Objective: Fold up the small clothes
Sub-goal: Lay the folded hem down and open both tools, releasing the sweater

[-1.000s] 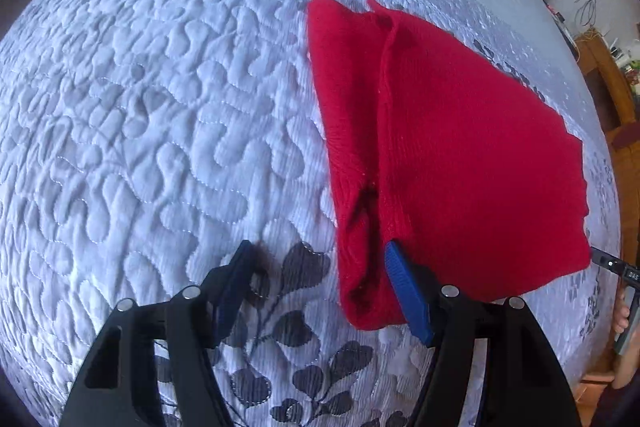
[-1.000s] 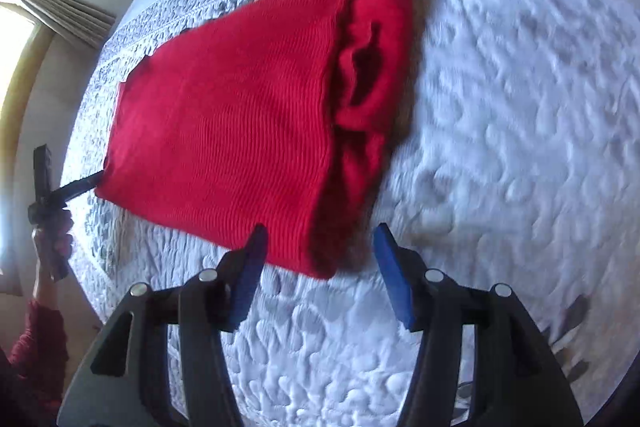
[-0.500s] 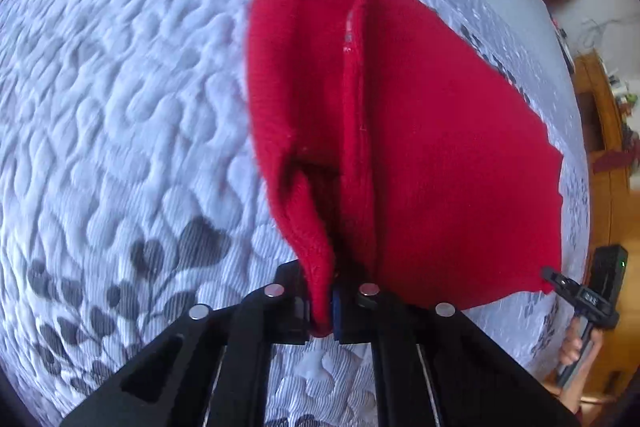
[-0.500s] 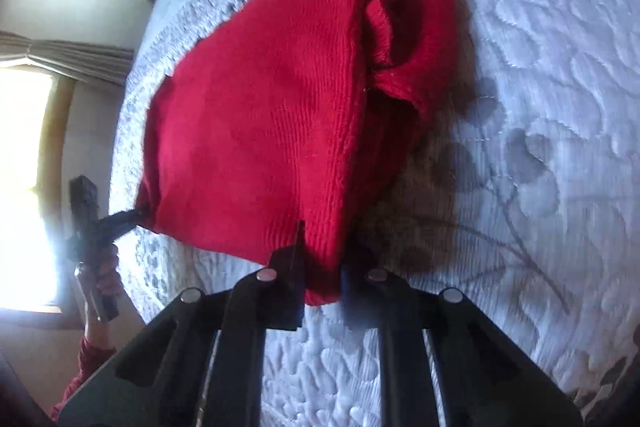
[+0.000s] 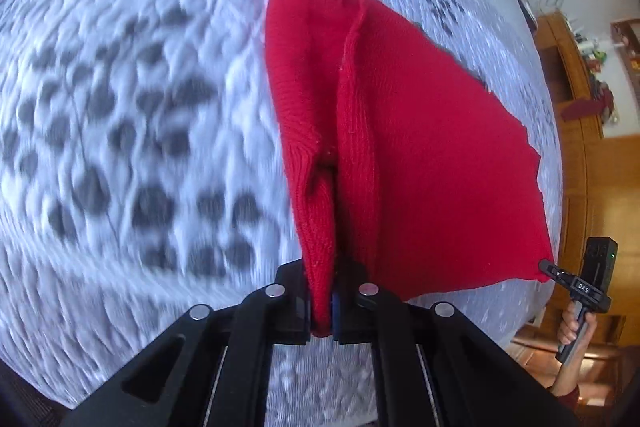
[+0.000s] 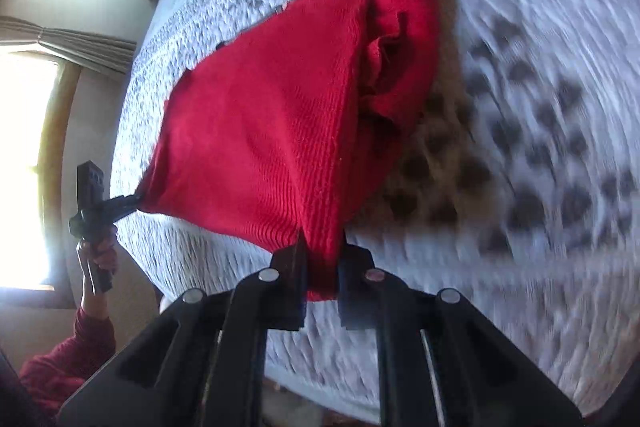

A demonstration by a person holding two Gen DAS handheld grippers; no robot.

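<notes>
I am in the carrying part of a fold: both near corners of the red ribbed knit garment (image 5: 420, 155) are pinched and raised off the white quilted bedspread with grey leaf print (image 5: 132, 99), while the garment's far end lies on the bedspread. One long side is already turned in, with a loose roll of knit beside that flap.

The left tongs (image 5: 322, 311) are nearly closed, clamped on the thick folded edge at the garment's near corner; red knit fills the gap between the blue pads. The right tongs (image 6: 322, 281) are just as narrow and grip the garment's other near corner, the cloth pulled fairly taut between the two. In the left wrist view the right tongs show at the garment's far tip, held in a hand (image 5: 572, 327).

Next, I judge, both corners need to travel together over the garment toward its far end, level, then land edge on edge before letting go.
</notes>
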